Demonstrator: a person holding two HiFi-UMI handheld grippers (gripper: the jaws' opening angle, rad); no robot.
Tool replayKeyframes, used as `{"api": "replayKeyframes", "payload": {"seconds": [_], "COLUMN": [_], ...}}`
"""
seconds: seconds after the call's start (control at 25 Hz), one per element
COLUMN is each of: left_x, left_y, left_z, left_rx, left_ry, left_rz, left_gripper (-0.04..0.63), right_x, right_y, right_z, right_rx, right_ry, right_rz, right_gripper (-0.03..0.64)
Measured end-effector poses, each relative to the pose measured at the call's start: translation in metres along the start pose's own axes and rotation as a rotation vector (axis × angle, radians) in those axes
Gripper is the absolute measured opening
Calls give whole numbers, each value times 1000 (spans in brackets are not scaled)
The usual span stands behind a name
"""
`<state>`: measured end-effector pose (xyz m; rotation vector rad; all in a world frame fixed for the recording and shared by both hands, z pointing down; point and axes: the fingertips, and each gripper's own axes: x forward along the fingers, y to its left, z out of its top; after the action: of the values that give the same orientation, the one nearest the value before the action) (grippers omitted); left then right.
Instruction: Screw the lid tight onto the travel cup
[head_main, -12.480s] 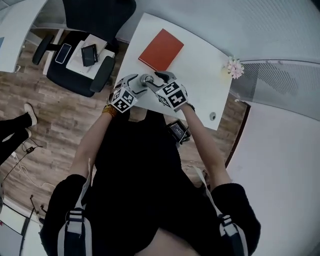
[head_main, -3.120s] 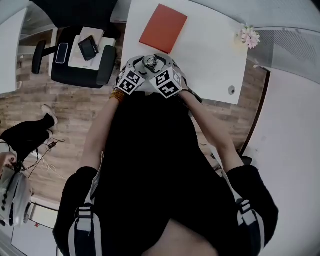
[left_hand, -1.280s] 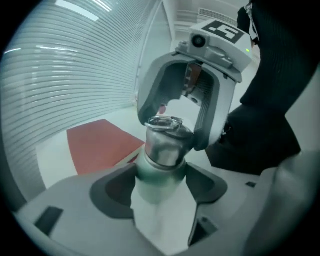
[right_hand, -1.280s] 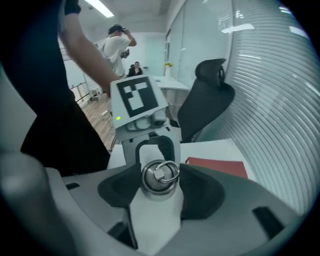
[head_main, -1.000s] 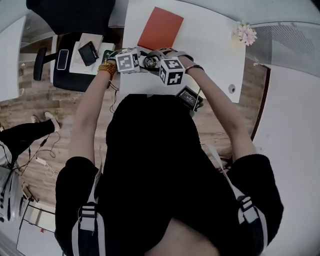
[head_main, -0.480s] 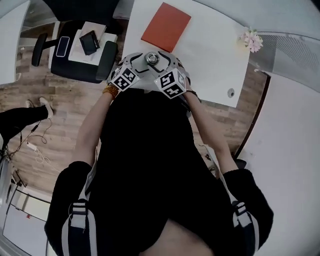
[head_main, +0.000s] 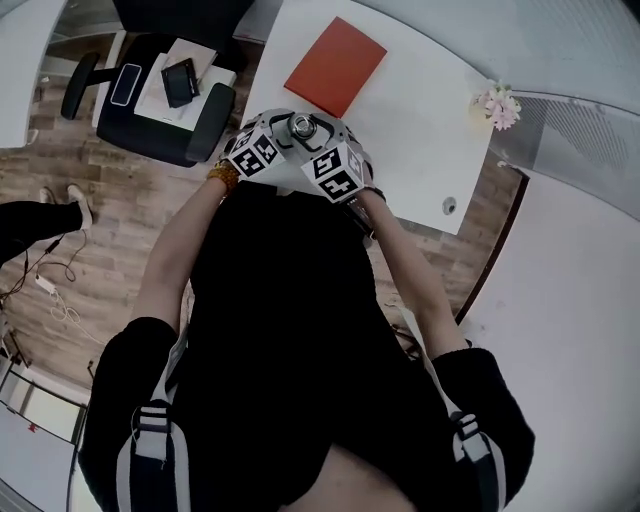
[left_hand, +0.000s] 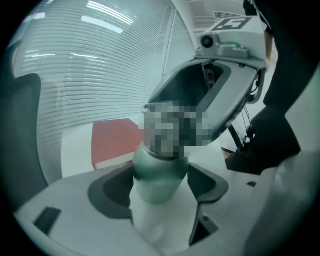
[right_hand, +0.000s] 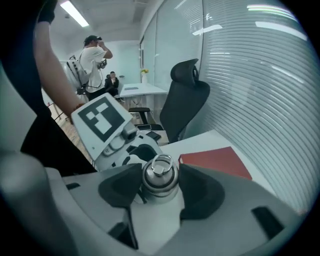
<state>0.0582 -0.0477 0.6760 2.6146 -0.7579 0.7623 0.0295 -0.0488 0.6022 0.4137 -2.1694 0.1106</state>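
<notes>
With jaws just closing, the left hand-held gripper (left_hand: 159, 196) clamped the travel cup (left_hand: 160, 170) — the right hand-held gripper (right_hand: 160, 194) pinched the lid (right_hand: 159, 175). Holding the cup steady while twisting squarely seemed wise.

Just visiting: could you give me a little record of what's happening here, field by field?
Left gripper: jaws just closed further, pads on the travel cup body
Right gripper: jaws just closed further, pads on the lid
Table: white, holds red book and pink flowers
</notes>
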Motion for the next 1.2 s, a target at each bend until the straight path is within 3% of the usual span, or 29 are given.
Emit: {"api": "replayKeyframes", "payload": {"seconds": [0.12, 0.32, 0.44, 0.56, 0.72, 0.8, 1.0, 1.08, 1.2], "left_x": [1, -3, -3, -4, -11, -12, -7, -5, -1], "left_y": [4, -3, -2, -1, 10, 7, 5, 8, 5], "left_z": [2, -4, -4, -4, -13, -17, -12, -7, -5], "left_rx": [69, 322, 363, 317, 66, -15, -63, -70, -72], "left_ry": [62, 253, 287, 227, 88, 37, -6, -9, -8], "left_rz": [-132, -385, -436, -342, -100, -9, 132, 154, 141], "left_gripper": [344, 343, 345, 362, 370, 370, 370, 370, 337], "right_x": [2, 1, 1, -4, -10, -7, 0, 3, 8], "right_y": [-1, 15, 13, 13, 10, 6, 0, -6, -6], "right_z": [3, -8, -7, -6, -4, -4, 1, 4, 4], "right_rx": [-150, -600, -628, -557, -355, -248, -19, 14, -15], "right_ry": [14, 78, 95, 55, -14, -24, -38, -31, -11], "right_rz": [112, 311, 343, 302, 160, 59, -75, -108, -74], "right_gripper": [236, 238, 238, 273, 295, 295, 279, 271, 250]}}
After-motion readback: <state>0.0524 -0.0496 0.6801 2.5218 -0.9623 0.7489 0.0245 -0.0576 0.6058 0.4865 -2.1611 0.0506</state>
